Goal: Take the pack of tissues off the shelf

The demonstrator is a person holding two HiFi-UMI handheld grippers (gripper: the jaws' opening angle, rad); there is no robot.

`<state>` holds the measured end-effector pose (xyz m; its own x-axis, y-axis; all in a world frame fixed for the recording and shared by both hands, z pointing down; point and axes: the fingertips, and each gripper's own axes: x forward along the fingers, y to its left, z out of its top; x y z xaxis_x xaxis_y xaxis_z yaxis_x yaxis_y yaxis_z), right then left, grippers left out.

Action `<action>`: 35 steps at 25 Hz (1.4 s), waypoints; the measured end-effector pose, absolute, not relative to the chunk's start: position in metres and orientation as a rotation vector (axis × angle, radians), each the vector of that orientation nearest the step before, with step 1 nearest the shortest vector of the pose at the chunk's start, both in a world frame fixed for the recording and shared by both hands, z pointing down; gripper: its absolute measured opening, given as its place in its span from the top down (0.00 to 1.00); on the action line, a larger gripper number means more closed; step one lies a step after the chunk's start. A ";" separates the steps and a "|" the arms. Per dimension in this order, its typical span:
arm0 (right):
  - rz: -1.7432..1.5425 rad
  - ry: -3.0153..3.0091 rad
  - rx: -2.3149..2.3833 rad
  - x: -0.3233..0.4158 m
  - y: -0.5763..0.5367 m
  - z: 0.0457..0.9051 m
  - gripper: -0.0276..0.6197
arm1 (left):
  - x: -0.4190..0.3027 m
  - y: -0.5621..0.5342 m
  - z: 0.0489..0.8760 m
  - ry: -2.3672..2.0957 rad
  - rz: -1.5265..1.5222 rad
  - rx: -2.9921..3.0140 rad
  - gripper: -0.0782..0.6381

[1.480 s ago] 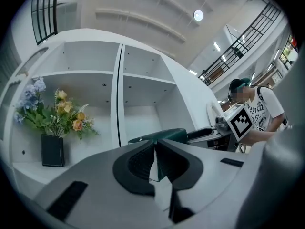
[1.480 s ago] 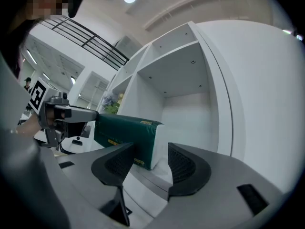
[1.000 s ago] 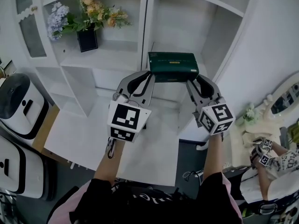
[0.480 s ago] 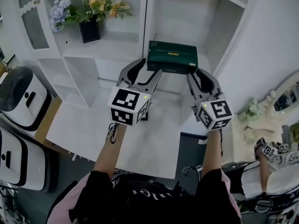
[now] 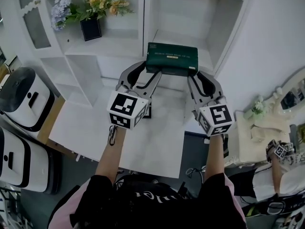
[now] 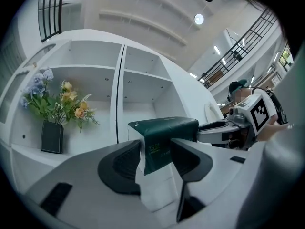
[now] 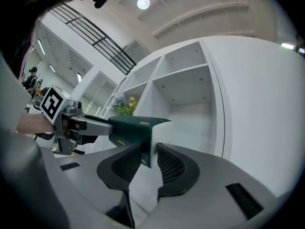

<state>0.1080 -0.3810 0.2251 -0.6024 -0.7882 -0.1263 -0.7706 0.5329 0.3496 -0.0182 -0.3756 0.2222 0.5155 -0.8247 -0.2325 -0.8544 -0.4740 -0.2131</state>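
The dark green pack of tissues [image 5: 171,58] lies at the front edge of the right shelf compartment [image 5: 209,56]. My left gripper [image 5: 151,70] is at the pack's left end with its jaws opening wide; that end [image 6: 162,140] sits between the pads without being squeezed. My right gripper [image 5: 196,74] is at the right end with its jaws closing. The pack's right corner [image 7: 138,130] fills the gap between its pads, which press on it. In each gripper view the other gripper shows at the far end of the pack.
A black vase of flowers [image 5: 90,27] stands in the left compartment. Below the shelf lies a white counter [image 5: 143,142]. White appliances [image 5: 21,104] stand at the left. At the right edge, another person's hand holds marker-cubed grippers [image 5: 281,149].
My left gripper's jaws have spread open around the pack's left end. The right gripper's jaws have drawn in on the right end. The head view has shifted a little.
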 end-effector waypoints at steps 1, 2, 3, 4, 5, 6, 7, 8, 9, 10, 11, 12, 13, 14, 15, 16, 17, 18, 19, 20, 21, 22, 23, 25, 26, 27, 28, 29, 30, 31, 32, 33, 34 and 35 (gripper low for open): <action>-0.577 -2.712 1.381 0.110 -0.377 0.227 0.76 | -0.017 -0.371 0.224 1.400 0.134 -2.454 0.60; -0.568 -2.719 1.382 0.111 -0.372 0.229 0.76 | -0.016 -0.365 0.226 1.397 0.131 -2.450 0.61; -0.559 -2.728 1.380 0.112 -0.367 0.231 0.76 | -0.015 -0.360 0.228 1.395 0.130 -2.448 0.61; -0.549 -2.739 1.377 0.113 -0.361 0.233 0.76 | -0.014 -0.354 0.230 1.396 0.131 -2.448 0.61; -0.537 -2.750 1.372 0.113 -0.355 0.236 0.76 | -0.013 -0.347 0.233 1.400 0.130 -2.447 0.61; -0.524 -2.758 1.367 0.114 -0.349 0.241 0.76 | -0.012 -0.341 0.236 1.406 0.127 -2.445 0.61; -0.512 -2.763 1.363 0.116 -0.344 0.246 0.76 | -0.011 -0.335 0.240 1.415 0.121 -2.441 0.61; -0.500 -2.766 1.358 0.116 -0.339 0.252 0.76 | -0.010 -0.328 0.245 1.427 0.111 -2.437 0.61; -0.485 -2.767 1.352 0.117 -0.334 0.259 0.76 | -0.009 -0.322 0.251 1.439 0.101 -2.435 0.61; -0.467 -2.769 1.343 0.118 -0.328 0.266 0.76 | -0.009 -0.316 0.258 1.453 0.090 -2.437 0.61; -0.446 -2.773 1.331 0.118 -0.324 0.273 0.76 | -0.008 -0.310 0.266 1.467 0.079 -2.442 0.61; -0.423 -2.777 1.318 0.119 -0.319 0.281 0.76 | -0.007 -0.305 0.274 1.482 0.067 -2.450 0.61; -0.399 -2.780 1.304 0.119 -0.314 0.290 0.76 | -0.007 -0.300 0.282 1.498 0.055 -2.459 0.61; -0.378 -2.781 1.288 0.118 -0.309 0.299 0.76 | -0.008 -0.295 0.291 1.515 0.042 -2.469 0.61; -0.359 -2.780 1.272 0.118 -0.304 0.308 0.76 | -0.008 -0.289 0.300 1.532 0.028 -2.479 0.61; -0.342 -2.778 1.257 0.117 -0.299 0.317 0.76 | -0.009 -0.284 0.309 1.548 0.013 -2.487 0.61; -0.326 -2.777 1.242 0.115 -0.294 0.327 0.76 | -0.010 -0.279 0.317 1.563 -0.002 -2.494 0.61; -0.308 -2.779 1.226 0.113 -0.290 0.336 0.76 | -0.012 -0.273 0.325 1.578 -0.020 -2.498 0.61; -0.287 -2.783 1.209 0.109 -0.285 0.345 0.76 | -0.016 -0.267 0.334 1.593 -0.041 -2.499 0.61; -0.263 -2.790 1.190 0.104 -0.281 0.355 0.76 | -0.020 -0.262 0.342 1.607 -0.067 -2.498 0.61; -0.238 -2.797 1.170 0.098 -0.276 0.364 0.76 | -0.025 -0.255 0.349 1.620 -0.096 -2.496 0.61; -0.216 -2.804 1.151 0.092 -0.272 0.372 0.76 | -0.030 -0.250 0.356 1.633 -0.124 -2.492 0.61; -0.197 -2.808 1.134 0.086 -0.268 0.380 0.76 | -0.036 -0.244 0.363 1.651 -0.142 -2.489 0.61; -0.171 -2.809 1.107 0.076 -0.262 0.391 0.76 | -0.046 -0.236 0.373 1.703 -0.146 -2.483 0.61; -0.160 -2.807 1.095 0.071 -0.259 0.395 0.76 | -0.051 -0.233 0.378 1.727 -0.143 -2.483 0.61; -0.148 -2.806 1.084 0.066 -0.256 0.400 0.76 | -0.056 -0.229 0.382 1.745 -0.143 -2.484 0.61; -0.134 -2.807 1.075 0.060 -0.252 0.403 0.76 | -0.062 -0.225 0.386 1.758 -0.145 -2.486 0.61; -0.120 -2.808 1.068 0.055 -0.248 0.406 0.76 | -0.067 -0.220 0.389 1.765 -0.147 -2.486 0.61; -0.106 -2.808 1.065 0.049 -0.244 0.409 0.76 | -0.073 -0.216 0.390 1.767 -0.150 -2.486 0.61; -0.093 -2.808 1.065 0.043 -0.240 0.411 0.76 | -0.079 -0.212 0.391 1.766 -0.151 -2.484 0.61; -0.079 -2.807 1.068 0.038 -0.235 0.412 0.76 | -0.084 -0.208 0.392 1.763 -0.152 -2.483 0.61; -0.067 -2.805 1.072 0.033 -0.231 0.414 0.76 | -0.089 -0.203 0.393 1.758 -0.153 -2.483 0.61; -0.054 -2.801 1.077 0.029 -0.225 0.415 0.76 | -0.094 -0.198 0.394 1.753 -0.155 -2.486 0.61; -0.041 -2.798 1.082 0.024 -0.220 0.417 0.76 | -0.098 -0.193 0.395 1.747 -0.155 -2.490 0.61</action>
<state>0.0242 -0.2195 0.4166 -0.7311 -0.6712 0.1220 -0.6674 0.7408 0.0761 -0.0980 -0.1931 0.3951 0.3383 -0.9406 0.0282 -0.9309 -0.3389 -0.1361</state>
